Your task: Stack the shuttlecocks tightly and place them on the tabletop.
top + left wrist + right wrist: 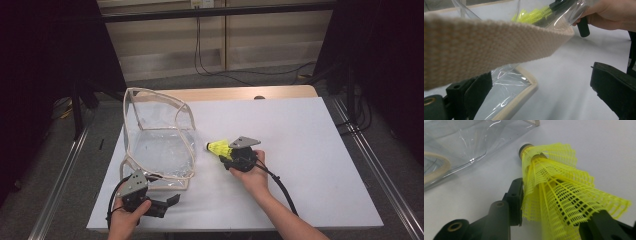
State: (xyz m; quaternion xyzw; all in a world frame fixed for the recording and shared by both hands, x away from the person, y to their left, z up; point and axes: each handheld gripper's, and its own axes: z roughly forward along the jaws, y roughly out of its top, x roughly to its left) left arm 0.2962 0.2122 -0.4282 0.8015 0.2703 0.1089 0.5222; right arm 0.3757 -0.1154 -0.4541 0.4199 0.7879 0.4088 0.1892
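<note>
Two nested yellow mesh shuttlecocks (218, 148) with dark cork tips point toward a clear plastic bag (160, 145) trimmed in beige webbing. My right gripper (231, 155) is shut on their skirts; in the right gripper view the shuttlecocks (554, 177) sit between the jaws of that gripper (557, 205), cork ends away from me, near the bag (461, 140). My left gripper (169, 204) is open at the bag's near corner. In the left gripper view a beige strap (486, 42) crosses close above the wide-apart jaws of the gripper (540, 75), and the shuttlecocks (534, 15) show through the plastic.
A white sheet (300, 150) covers the table, with a wooden strip (240, 93) along its far edge. Metal rails (372, 165) run along both sides. Cables lie on the floor beyond the table.
</note>
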